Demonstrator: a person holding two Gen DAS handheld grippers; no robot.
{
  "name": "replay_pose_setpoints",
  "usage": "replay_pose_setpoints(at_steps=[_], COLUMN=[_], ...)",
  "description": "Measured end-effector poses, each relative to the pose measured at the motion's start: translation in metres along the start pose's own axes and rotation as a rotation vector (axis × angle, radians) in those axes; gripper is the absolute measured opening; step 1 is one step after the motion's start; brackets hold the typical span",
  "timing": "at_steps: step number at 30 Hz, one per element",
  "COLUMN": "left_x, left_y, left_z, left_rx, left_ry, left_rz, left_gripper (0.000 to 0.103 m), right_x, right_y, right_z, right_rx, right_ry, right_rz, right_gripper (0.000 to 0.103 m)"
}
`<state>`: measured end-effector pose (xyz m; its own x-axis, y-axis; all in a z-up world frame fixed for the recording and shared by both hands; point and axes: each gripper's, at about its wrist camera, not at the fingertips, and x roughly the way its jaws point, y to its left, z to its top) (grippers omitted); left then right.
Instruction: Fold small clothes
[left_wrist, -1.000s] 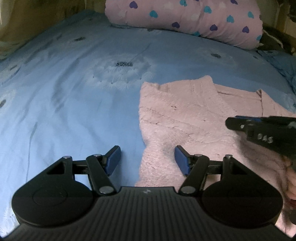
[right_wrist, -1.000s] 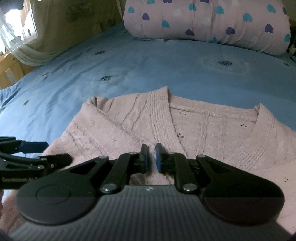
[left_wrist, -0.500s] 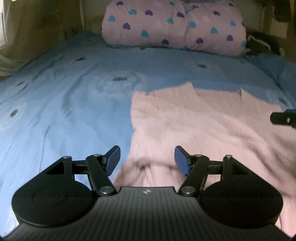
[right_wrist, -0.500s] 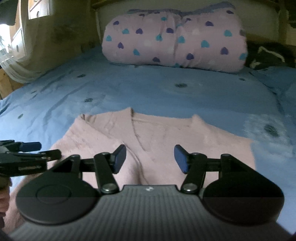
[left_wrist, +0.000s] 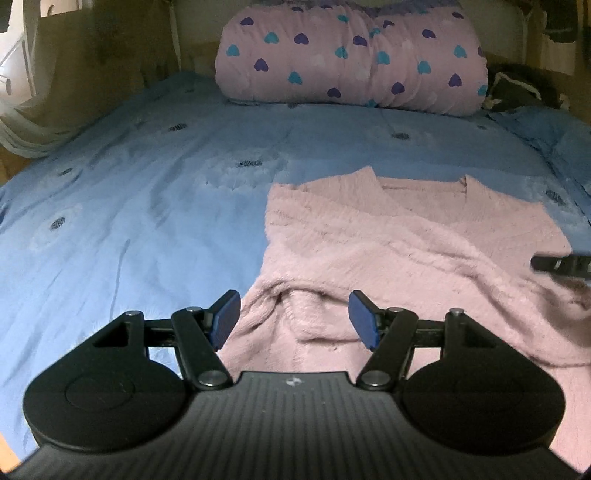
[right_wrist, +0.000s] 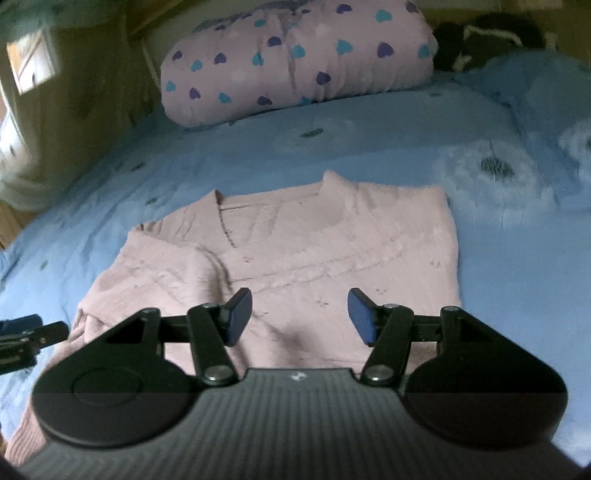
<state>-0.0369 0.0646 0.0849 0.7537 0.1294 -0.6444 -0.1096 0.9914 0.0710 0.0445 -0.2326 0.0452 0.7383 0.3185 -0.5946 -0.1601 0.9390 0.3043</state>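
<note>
A pale pink knitted cardigan (left_wrist: 406, 251) (right_wrist: 314, 251) lies flat on the blue bed sheet (left_wrist: 129, 221), collar toward the far pillow, with its sides folded in. My left gripper (left_wrist: 291, 319) hovers open over the garment's near left edge, where the knit bunches into a fold; nothing is between its blue pads. My right gripper (right_wrist: 299, 317) is open above the garment's near middle, also with nothing between its pads. Each gripper's black tip shows at the edge of the other view: the right one (left_wrist: 561, 264), the left one (right_wrist: 29, 332).
A rolled pink quilt with blue and purple hearts (left_wrist: 351, 59) (right_wrist: 295, 62) lies across the head of the bed. Dark bundled fabric (left_wrist: 517, 88) sits at the far right corner. A pale curtain (left_wrist: 22, 136) hangs at the left edge. Blue sheet spreads left of the garment.
The right gripper went from shut over the cardigan's front to open, then drew back and rolled. Both grippers pulled back toward the near edge, so more of the bed shows.
</note>
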Motion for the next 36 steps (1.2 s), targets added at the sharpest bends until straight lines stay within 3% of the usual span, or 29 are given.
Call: replay_pose_setpoints(at_steps=[2, 4, 9, 17, 23, 24, 25, 26, 27, 28, 31, 36], left_x=[-0.001, 0.0, 0.015, 0.057, 0.063, 0.063, 0.064, 0.064, 0.064, 0.064, 0.064, 0.067], left_y=[-0.006, -0.011, -0.024, -0.015, -0.004, -0.004, -0.005, -0.005, -0.006, -0.007, -0.01, -0.012], left_z=[0.003, 0.005, 0.01, -0.001, -0.01, -0.01, -0.009, -0.009, -0.01, -0.01, -0.013, -0.018], left_rx=[-0.012, -0.009, 0.034, 0.022, -0.003, 0.003, 0.011, 0.018, 0.023, 0.028, 0.049, 0.061], left_ry=[-0.019, -0.041, -0.058, 0.038, 0.052, 0.05, 0.049, 0.049, 0.047, 0.044, 0.035, 0.037], left_rz=[0.004, 0.002, 0.039, 0.098, 0.071, 0.071, 0.073, 0.074, 0.076, 0.078, 0.085, 0.106], left_gripper=[0.07, 0.07, 0.07, 0.07, 0.07, 0.07, 0.07, 0.07, 0.07, 0.07, 0.07, 0.075], right_x=[0.009, 0.021, 0.011, 0.005, 0.012, 0.013, 0.016, 0.019, 0.022, 0.026, 0.026, 0.012], right_y=[-0.013, -0.014, -0.017, -0.035, -0.025, -0.022, -0.017, -0.012, -0.008, -0.004, -0.004, -0.023], right_z=[-0.005, 0.0, 0.006, 0.004, 0.003, 0.002, 0.0, -0.002, -0.004, -0.006, -0.001, 0.02], right_rx=[0.03, 0.022, -0.008, 0.049, 0.033, 0.021, 0.003, -0.018, -0.04, -0.059, -0.045, 0.037], right_ry=[0.022, 0.099, 0.13, 0.149, 0.169, 0.169, 0.173, 0.176, 0.182, 0.19, 0.171, 0.02], right_rz=[0.001, -0.024, 0.053, 0.115, 0.225, 0.231, 0.233, 0.23, 0.219, 0.211, 0.204, 0.082], right_gripper=[0.059, 0.059, 0.059, 0.06, 0.06, 0.058, 0.048, 0.029, 0.016, 0.01, 0.008, 0.008])
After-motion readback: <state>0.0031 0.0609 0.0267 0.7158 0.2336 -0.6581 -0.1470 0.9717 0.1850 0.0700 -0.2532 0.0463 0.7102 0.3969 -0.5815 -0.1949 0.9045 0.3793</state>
